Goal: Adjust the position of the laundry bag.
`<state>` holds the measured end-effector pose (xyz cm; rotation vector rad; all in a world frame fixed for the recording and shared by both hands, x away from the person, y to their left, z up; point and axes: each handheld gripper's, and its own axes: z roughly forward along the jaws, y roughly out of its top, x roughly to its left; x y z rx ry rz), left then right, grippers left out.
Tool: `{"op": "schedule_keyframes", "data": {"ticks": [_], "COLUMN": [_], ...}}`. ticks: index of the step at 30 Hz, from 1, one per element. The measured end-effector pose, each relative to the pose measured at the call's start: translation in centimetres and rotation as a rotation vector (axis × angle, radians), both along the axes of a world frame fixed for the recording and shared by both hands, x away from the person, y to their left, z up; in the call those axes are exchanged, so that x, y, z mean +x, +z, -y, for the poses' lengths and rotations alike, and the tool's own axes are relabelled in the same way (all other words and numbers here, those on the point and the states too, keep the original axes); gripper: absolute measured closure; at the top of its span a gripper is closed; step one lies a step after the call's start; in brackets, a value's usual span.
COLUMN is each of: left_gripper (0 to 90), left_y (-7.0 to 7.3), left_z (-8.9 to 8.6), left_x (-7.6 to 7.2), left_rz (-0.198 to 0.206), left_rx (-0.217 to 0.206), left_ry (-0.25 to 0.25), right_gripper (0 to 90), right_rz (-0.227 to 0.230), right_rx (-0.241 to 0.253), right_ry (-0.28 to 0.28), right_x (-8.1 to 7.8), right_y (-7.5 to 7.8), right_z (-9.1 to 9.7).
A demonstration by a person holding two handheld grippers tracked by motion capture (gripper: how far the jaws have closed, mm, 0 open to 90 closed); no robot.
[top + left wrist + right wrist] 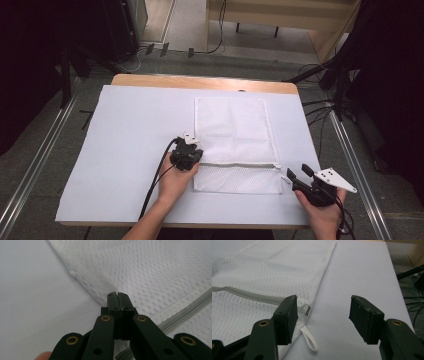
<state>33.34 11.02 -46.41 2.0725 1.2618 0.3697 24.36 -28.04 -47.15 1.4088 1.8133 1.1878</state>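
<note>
A white mesh laundry bag (232,135) lies flat on the white table cover, with a grey zipper (240,164) running across it near the front. My left gripper (192,156) is shut on the bag's left edge just above the zipper; in the left gripper view its jaws pinch the mesh fabric (140,272) at the tip (117,295). My right gripper (296,176) stands open just right of the bag's zipper end. In the right gripper view the gripper (323,315) has the zipper end and a small white loop (309,338) beside its left jaw.
The white cover (125,145) spans nearly the whole wooden table (200,81). Metal rails (35,160) and cables (320,107) lie on the floor at both sides. Dark equipment stands at the back left and right.
</note>
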Motion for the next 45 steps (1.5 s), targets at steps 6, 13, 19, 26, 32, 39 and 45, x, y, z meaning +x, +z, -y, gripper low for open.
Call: {"op": "schedule_keyframes", "data": {"ticks": [6, 13, 19, 26, 32, 39, 45], "left_gripper": [90.0, 90.0, 90.0, 90.0, 90.0, 90.0, 90.0], "left_y": [0.2, 0.4, 0.3, 0.2, 0.2, 0.2, 0.2], "left_z": [-1.2, -3.6, -5.2, -7.4, -8.7, -10.6, -11.2], "left_x": [-0.5, -1.6, -2.5, -3.4, -4.4, -5.0, -5.4], "left_rz": [0.004, 0.013, 0.022, 0.032, 0.037, 0.036, 0.021], "left_rx": [-0.019, -0.053, -0.061, -0.084, -0.087, -0.106, -0.107], "left_ry": [0.021, 0.064, 0.083, 0.117, 0.126, 0.152, 0.135], "right_gripper": [40.7, 38.4, 33.8, 29.5, 31.6, 42.3, 40.2], "right_rz": [0.002, 0.015, 0.011, 0.008, 0.012, 0.025, 0.021], "right_rx": [0.002, -0.004, -0.02, 0.004, 0.009, 0.027, 0.061], "right_ry": [0.0, -0.033, -0.03, -0.023, 0.002, 0.017, 0.046], "right_x": [0.0, 0.0, -0.1, -0.2, -0.5, -0.7, -0.8], "right_y": [0.0, 0.1, 0.2, 0.8, 0.7, 0.5, 0.6], "right_z": [0.0, 0.1, -0.3, -1.1, -2.0, -2.9, -3.2]}}
